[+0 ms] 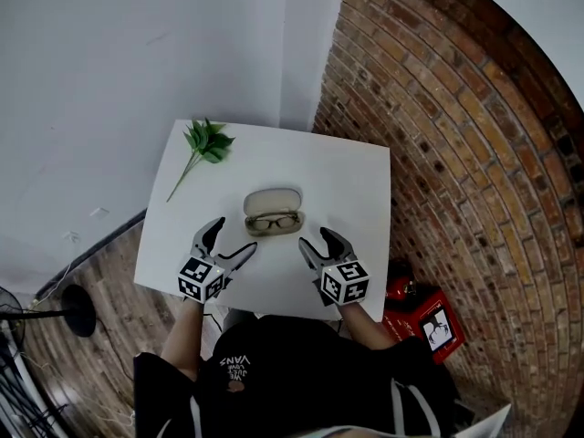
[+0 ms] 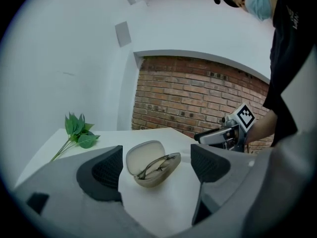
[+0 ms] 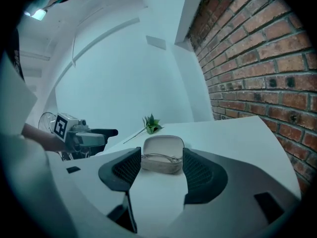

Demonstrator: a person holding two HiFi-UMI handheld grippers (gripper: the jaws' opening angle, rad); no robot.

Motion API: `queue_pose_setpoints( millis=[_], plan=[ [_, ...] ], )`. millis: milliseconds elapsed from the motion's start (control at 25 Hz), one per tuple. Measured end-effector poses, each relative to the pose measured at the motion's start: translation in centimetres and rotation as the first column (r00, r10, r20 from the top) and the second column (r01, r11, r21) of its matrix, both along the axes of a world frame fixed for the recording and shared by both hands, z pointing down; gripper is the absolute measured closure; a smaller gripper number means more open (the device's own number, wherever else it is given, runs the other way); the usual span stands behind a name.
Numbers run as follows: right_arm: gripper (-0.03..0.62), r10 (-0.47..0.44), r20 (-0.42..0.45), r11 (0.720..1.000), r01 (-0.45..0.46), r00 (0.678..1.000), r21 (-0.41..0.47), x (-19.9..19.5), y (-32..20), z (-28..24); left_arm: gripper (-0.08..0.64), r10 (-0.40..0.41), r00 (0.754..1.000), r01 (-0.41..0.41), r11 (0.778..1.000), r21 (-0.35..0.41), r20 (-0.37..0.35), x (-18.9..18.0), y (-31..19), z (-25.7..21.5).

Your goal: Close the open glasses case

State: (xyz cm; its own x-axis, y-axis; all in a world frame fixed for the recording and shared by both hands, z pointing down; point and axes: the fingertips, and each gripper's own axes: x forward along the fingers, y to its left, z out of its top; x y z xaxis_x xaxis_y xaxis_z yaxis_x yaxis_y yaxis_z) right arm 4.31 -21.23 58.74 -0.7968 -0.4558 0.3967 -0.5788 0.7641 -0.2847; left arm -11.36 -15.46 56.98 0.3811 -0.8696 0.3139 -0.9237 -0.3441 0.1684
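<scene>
Glasses case (image 3: 163, 145) — spectacles (image 3: 158, 157) partly hidden

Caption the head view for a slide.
Left gripper and right gripper, both open, face the open glasses case on the table.

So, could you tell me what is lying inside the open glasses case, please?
A pair of glasses lies in the base of the glasses case; the raised lid holds nothing. Whatever is beneath the glasses is covered.

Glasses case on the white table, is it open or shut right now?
Open. The lid of the glasses case stands tipped back, and the glasses lie exposed inside.
</scene>
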Motion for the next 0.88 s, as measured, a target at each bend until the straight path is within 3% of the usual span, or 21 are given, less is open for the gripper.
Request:
queue_pose_setpoints(
  millis=[160,360,880],
  plan=[
    [0.348,0.034,-0.017,0.999,-0.034,0.999,-0.026,-0.7,0.1,1.1,0.113,0.111,0.994,-0.111,0.993,-0.027,-0.016,-0.1,-1.8,0.8],
    [0.348,0.105,-0.022,0.993,-0.106,0.994,-0.057,-1.2,0.4,2.1,0.09,0.242,0.97,-0.243,0.969,-0.054,-0.026,-0.2,-3.9,1.9],
    [0.351,0.229,-0.039,0.971,-0.231,0.973,-0.068,-1.3,1.3,3.1,0.069,0.422,0.905,-0.424,0.899,-0.112,-0.045,-0.2,-7.8,4.8]
  ],
)
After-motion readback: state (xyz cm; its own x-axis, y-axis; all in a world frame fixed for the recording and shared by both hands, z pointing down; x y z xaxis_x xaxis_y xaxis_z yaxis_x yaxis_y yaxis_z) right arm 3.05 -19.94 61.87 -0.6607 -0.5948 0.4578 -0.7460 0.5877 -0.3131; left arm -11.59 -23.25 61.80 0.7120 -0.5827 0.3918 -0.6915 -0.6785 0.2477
